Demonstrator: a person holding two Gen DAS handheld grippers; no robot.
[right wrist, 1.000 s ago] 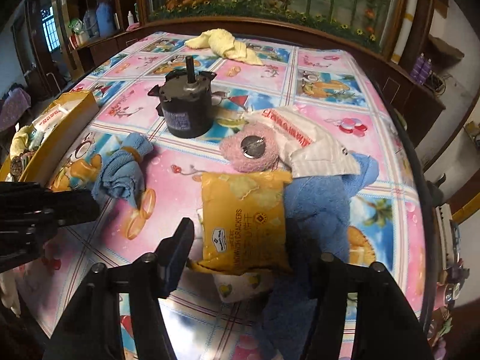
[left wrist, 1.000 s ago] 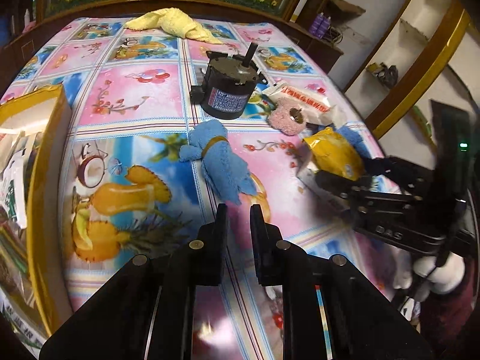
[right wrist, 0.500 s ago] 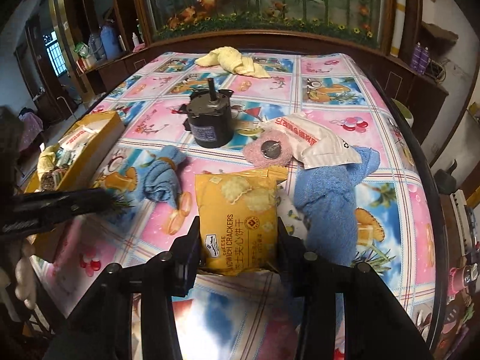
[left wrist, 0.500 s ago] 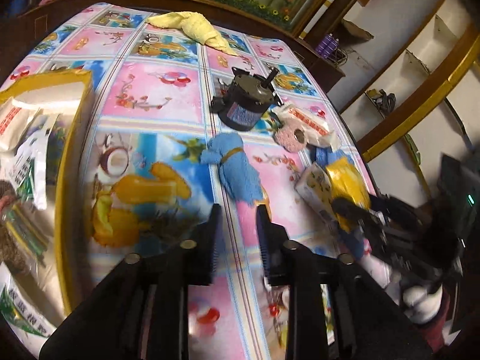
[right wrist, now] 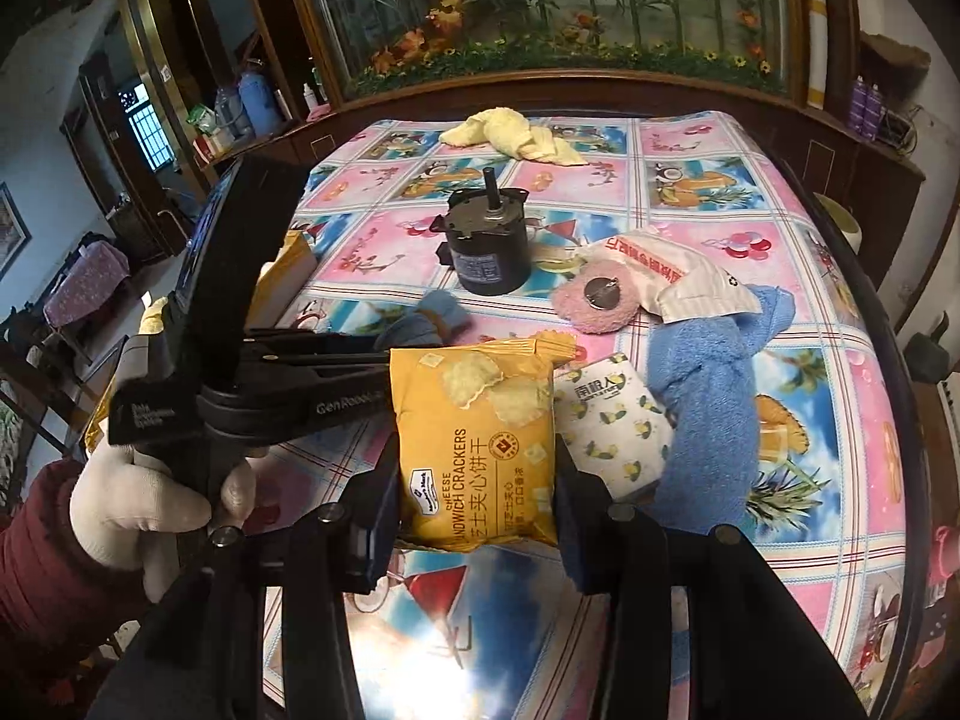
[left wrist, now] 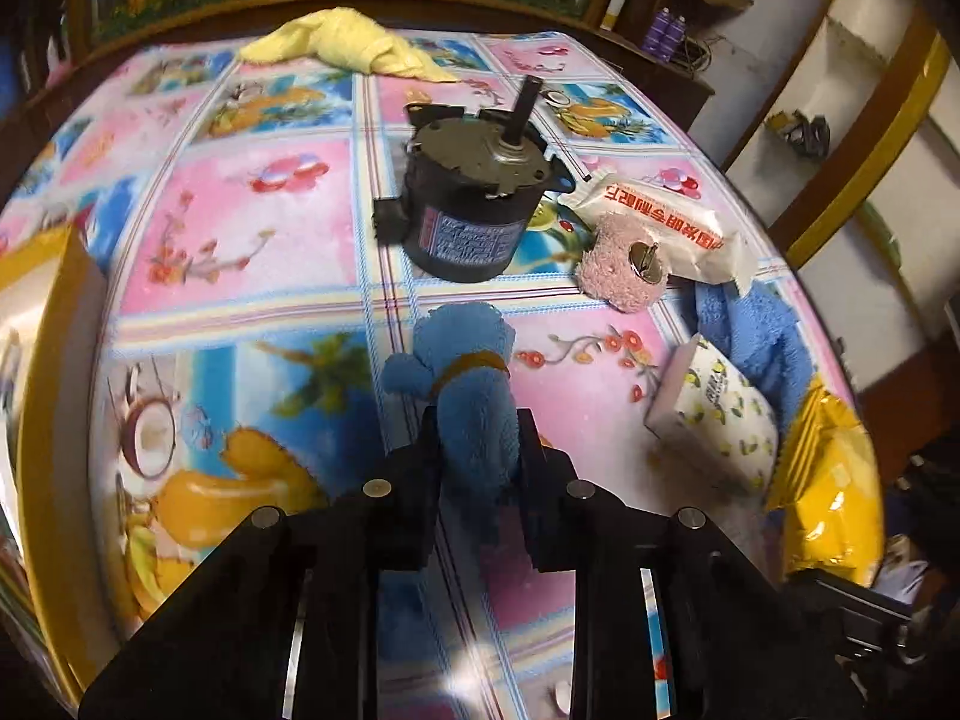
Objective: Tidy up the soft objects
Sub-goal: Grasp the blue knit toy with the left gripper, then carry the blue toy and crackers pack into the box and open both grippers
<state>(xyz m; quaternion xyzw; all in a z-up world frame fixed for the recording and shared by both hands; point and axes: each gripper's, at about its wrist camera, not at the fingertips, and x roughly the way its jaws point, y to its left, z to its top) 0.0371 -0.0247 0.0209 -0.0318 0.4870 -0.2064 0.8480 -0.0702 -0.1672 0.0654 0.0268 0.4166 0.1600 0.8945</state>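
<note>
A small blue rolled cloth (left wrist: 462, 348) with a tan band lies on the patterned tablecloth (left wrist: 252, 240). My left gripper (left wrist: 477, 420) straddles its near end. The jaws are closing and the pads press into the cloth's sides. My right gripper (right wrist: 474, 468) is shut on a yellow cracker packet (right wrist: 474, 414), held upright a little above the table. That packet also shows at the right edge of the left wrist view (left wrist: 834, 480). A large blue towel (right wrist: 708, 396) lies to its right, and a yellow towel (left wrist: 354, 48) at the table's far side.
A black motor (left wrist: 474, 198) stands mid-table. Beside it lie a pink fuzzy pad (left wrist: 624, 264) and a white snack bag (left wrist: 666, 222). A lemon-print tissue pack (right wrist: 612, 426) rests against the large towel. A yellow box (left wrist: 48, 312) with packets is at the left. A gloved hand (right wrist: 138, 504) holds the left gripper.
My left gripper moved forward onto the small blue cloth and took it between its jaws. My right gripper closed on the cracker packet and raised it off the table.
</note>
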